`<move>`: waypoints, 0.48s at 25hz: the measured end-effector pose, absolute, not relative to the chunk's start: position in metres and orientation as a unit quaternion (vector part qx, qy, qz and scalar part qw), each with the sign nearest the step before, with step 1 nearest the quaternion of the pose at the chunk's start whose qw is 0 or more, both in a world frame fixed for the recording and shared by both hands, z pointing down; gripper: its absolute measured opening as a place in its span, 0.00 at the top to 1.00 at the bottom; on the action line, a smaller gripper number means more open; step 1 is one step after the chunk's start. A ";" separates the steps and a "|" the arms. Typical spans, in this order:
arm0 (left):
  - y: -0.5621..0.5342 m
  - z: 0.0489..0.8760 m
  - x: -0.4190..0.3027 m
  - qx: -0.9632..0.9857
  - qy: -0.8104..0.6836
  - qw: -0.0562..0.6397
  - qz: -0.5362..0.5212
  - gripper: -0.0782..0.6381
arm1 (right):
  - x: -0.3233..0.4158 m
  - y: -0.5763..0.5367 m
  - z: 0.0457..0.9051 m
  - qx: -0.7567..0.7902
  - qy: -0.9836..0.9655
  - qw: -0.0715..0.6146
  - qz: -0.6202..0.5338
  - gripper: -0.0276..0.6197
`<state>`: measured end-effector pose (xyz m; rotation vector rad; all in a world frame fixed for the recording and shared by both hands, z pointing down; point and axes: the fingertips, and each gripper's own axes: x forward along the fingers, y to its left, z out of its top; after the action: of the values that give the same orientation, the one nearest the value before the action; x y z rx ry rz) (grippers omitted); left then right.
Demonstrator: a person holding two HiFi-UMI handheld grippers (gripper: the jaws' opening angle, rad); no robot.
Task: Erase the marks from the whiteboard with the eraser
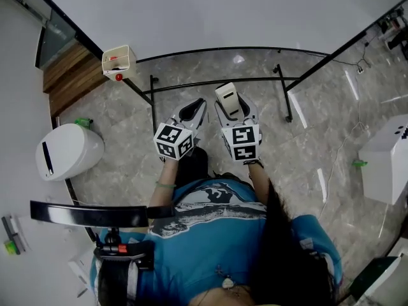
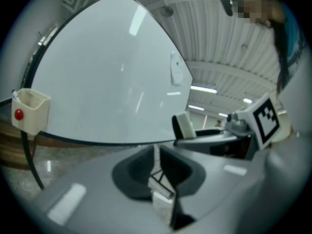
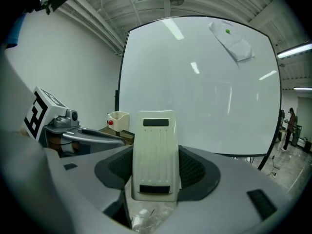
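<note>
The whiteboard (image 1: 210, 11) stands just ahead of me on a black frame. It fills the left gripper view (image 2: 107, 72) and the right gripper view (image 3: 200, 82), and I make out no clear marks on it. My right gripper (image 1: 232, 107) is shut on a cream eraser (image 1: 227, 97); the eraser (image 3: 155, 152) stands upright between its jaws (image 3: 155, 167), a short way off the board. My left gripper (image 1: 192, 111) hovers beside it with its jaws (image 2: 157, 154) shut on nothing. From the left gripper view the eraser (image 2: 184, 126) shows at the right.
A cream holder (image 1: 118, 62) with a red item hangs at the board's lower left corner (image 3: 117, 121). A paper sheet (image 3: 233, 43) under a green magnet sits at the board's top right. Black stand legs (image 1: 153, 104) cross the marble floor. A white bin (image 1: 67, 150) stands left, a white box (image 1: 386, 158) right.
</note>
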<state>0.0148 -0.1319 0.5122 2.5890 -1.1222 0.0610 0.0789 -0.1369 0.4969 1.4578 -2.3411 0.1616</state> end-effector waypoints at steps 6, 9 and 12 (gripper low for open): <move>-0.059 0.513 0.056 0.893 -0.426 0.147 0.016 0.85 | 0.124 -0.065 0.508 0.493 -0.845 0.195 0.067 0.55; -0.025 0.520 0.064 0.882 -0.446 0.147 0.025 0.88 | 0.139 -0.033 0.517 0.482 -0.851 0.195 0.080 0.55; 0.005 0.522 0.071 0.879 -0.452 0.145 0.036 0.88 | 0.146 -0.009 0.524 0.475 -0.855 0.186 0.098 0.55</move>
<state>0.0705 0.0045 0.5219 2.5328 -1.3035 0.1034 0.1463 -0.0088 0.5237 1.3372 -2.4077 0.2758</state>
